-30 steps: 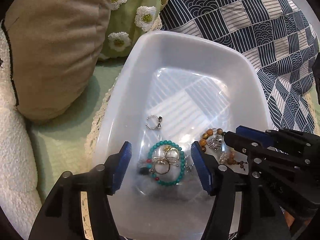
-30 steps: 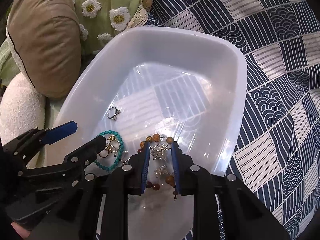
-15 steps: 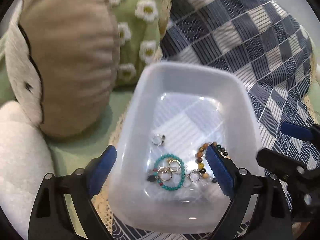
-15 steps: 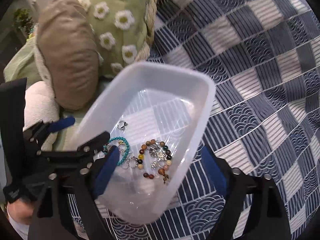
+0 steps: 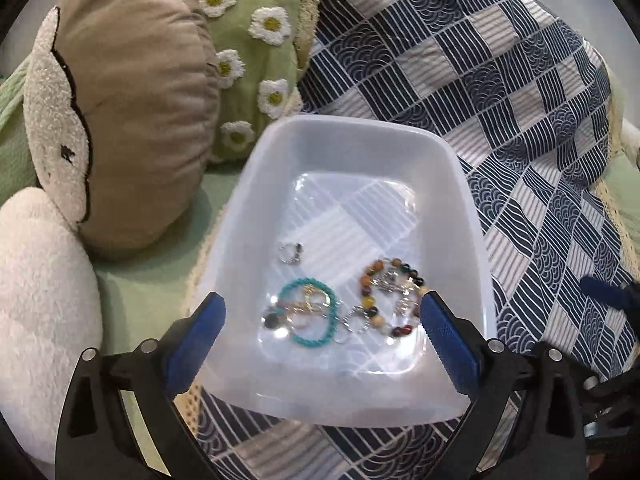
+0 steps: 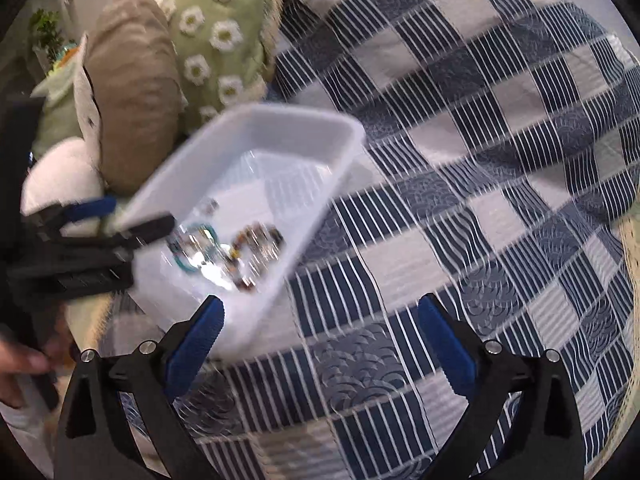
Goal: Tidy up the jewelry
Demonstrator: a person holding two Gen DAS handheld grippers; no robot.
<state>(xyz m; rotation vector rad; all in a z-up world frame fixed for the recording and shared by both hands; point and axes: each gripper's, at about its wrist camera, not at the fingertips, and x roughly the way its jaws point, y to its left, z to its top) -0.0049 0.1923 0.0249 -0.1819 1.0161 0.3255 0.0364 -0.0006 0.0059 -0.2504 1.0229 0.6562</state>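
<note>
left gripper (image 5: pixel 323 332) and right gripper (image 6: pixel 320 334), jaws opening and empty, above white tray (image 5: pixel 352 132) holding turquoise bracelet (image 5: pixel 316 312) and beaded bracelet (image 5: pixel 390 296).

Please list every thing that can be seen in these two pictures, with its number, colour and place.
tray: one, translucent white, on the quilt
turquoise bracelet: one, in the tray
brown bead bracelet: one, mixed browns, right of the turquoise one
small ring: one, silver, alone behind them
quilt: one, navy and white
tan cushion: one, left
daisy cushion: one, green
white plush: one, lower left
left tool: jaws opening, nothing held
right tool: jaws opening, nothing held
</note>
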